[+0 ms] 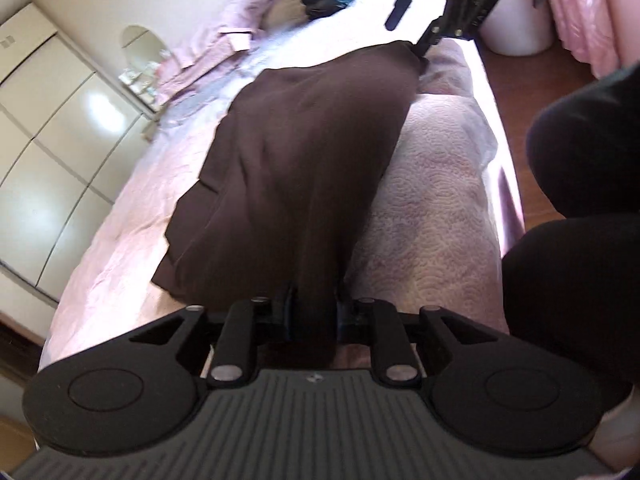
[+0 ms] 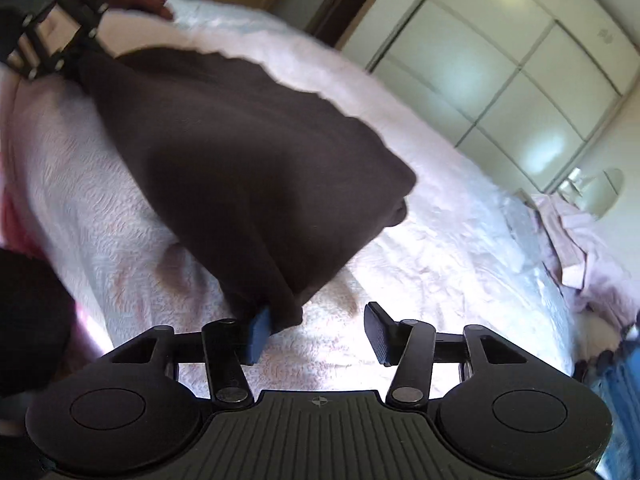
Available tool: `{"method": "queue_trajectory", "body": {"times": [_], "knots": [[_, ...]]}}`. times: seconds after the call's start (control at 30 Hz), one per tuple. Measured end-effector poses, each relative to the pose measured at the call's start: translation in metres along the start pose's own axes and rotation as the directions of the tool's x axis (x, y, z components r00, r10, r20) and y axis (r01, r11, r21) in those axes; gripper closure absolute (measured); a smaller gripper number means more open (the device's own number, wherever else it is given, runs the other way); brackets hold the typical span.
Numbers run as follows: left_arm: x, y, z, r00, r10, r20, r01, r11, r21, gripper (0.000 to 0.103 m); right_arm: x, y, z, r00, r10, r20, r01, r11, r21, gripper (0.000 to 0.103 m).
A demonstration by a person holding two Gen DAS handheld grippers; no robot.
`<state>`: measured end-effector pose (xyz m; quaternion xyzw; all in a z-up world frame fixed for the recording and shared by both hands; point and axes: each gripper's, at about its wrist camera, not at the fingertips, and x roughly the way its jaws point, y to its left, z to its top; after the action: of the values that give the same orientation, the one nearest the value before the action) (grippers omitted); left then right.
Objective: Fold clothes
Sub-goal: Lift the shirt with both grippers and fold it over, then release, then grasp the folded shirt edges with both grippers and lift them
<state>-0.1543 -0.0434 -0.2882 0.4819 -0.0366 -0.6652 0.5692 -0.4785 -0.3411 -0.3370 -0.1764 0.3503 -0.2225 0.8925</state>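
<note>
The dark brown garment [image 1: 304, 168] lies stretched over the pink bedspread [image 1: 432, 200], its long axis running from one gripper to the other, parallel with the bed's near edge; the cloth is soft, matte, rumpled, with one side doubled under in loose folds; the left gripper [image 1: 312, 312] is clamped on one end, cloth bunched between its fingers; at the far end the right gripper [image 2: 320, 332] stands with fingers apart, the garment's corner resting against its left pad [image 2: 260, 334] only, so the left hand is the one with a hold; a pale pink garment [image 1: 208, 52] lies well apart, near the white wardrobe [image 1: 60, 120]
</note>
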Motion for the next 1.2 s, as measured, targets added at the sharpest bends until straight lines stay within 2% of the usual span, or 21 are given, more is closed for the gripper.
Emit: {"method": "queue_trajectory", "body": {"times": [0.07,0.13,0.2,0.27,0.3,0.37,0.43,0.5,0.67,0.77,0.83,0.87,0.93,0.97,1.0,1.03,1.1,1.13,1.2], "knots": [[-0.01,0.004,-0.001,1.0,0.009,-0.011,-0.01,0.999,-0.045,0.082,-0.009,-0.001,-0.002,0.999,-0.03,0.023,0.029,0.998,0.053,0.052],[-0.027,0.017,-0.001,1.0,-0.007,-0.026,0.003,0.991,-0.132,0.077,-0.022,-0.004,0.0,0.998,-0.053,0.038,0.049,0.992,0.117,0.052],[-0.043,0.03,0.0,0.999,-0.017,-0.034,0.01,0.977,-0.215,0.07,-0.04,-0.011,0.005,0.996,-0.047,0.069,0.034,0.982,0.186,0.052],[-0.055,0.05,0.003,1.0,0.002,-0.025,-0.009,0.955,-0.297,0.068,-0.06,-0.018,0.012,0.993,-0.042,0.109,0.017,0.973,0.228,0.052],[-0.058,0.062,0.005,1.0,0.003,-0.016,-0.008,0.941,-0.337,0.066,-0.065,-0.024,0.016,0.992,-0.035,0.125,0.003,0.969,0.248,0.052],[-0.053,0.089,0.009,1.0,-0.008,0.008,0.011,0.912,-0.409,0.055,-0.064,-0.043,0.025,0.987,0.002,0.161,-0.051,0.953,0.3,0.051],[-0.035,0.115,0.01,1.0,-0.007,0.017,0.014,0.884,-0.467,0.041,-0.047,-0.063,0.038,0.982,0.054,0.179,-0.116,0.925,0.362,0.045],[-0.011,0.131,0.007,0.999,-0.03,0.017,0.035,0.858,-0.512,0.041,-0.03,-0.083,0.05,0.974,0.104,0.2,-0.181,0.889,0.42,0.033],[0.051,0.164,-0.002,0.994,-0.111,0.014,0.096,0.787,-0.609,0.043,0.019,-0.129,0.079,0.947,0.218,0.236,-0.314,0.785,0.535,0.032],[0.088,0.184,-0.007,0.987,-0.159,0.017,0.13,0.737,-0.663,0.044,0.057,-0.143,0.084,0.949,0.242,0.202,-0.316,0.751,0.58,0.032],[0.113,0.197,-0.011,0.982,-0.19,0.021,0.151,0.701,-0.697,0.048,0.08,-0.152,0.084,0.948,0.256,0.187,-0.316,0.721,0.616,0.032],[0.126,0.203,-0.012,0.978,-0.206,0.024,0.161,0.681,-0.714,0.054,0.091,-0.157,0.082,0.944,0.268,0.193,-0.328,0.693,0.642,0.032],[0.129,0.202,-0.015,0.977,-0.208,0.042,0.173,0.668,-0.723,0.085,0.106,-0.161,0.075,0.929,0.299,0.219,-0.364,0.631,0.685,0.033],[0.124,0.199,-0.015,0.978,-0.2,0.058,0.18,0.669,-0.721,0.095,0.111,-0.161,0.072,0.919,0.317,0.232,-0.385,0.602,0.699,0.04],[0.118,0.197,-0.015,0.979,-0.19,0.074,0.184,0.669,-0.72,0.1,0.113,-0.159,0.07,0.909,0.339,0.242,-0.404,0.58,0.707,0.078],[0.111,0.196,-0.015,0.98,-0.179,0.089,0.188,0.67,-0.718,0.102,0.114,-0.156,0.068,0.904,0.352,0.243,-0.412,0.563,0.716,0.096],[0.098,0.196,-0.014,0.981,-0.153,0.121,0.193,0.672,-0.715,0.102,0.108,-0.152,0.065,0.907,0.347,0.239,-0.403,0.547,0.733,0.1],[0.093,0.201,-0.013,0.982,-0.132,0.137,0.19,0.674,-0.713,0.102,0.099,-0.154,0.065,0.905,0.331,0.267,-0.414,0.541,0.733,0.1],[0.084,0.211,-0.009,0.981,-0.09,0.169,0.185,0.679,-0.711,0.102,0.08,-0.164,0.069,0.91,0.266,0.317,-0.413,0.556,0.721,0.1]]}}
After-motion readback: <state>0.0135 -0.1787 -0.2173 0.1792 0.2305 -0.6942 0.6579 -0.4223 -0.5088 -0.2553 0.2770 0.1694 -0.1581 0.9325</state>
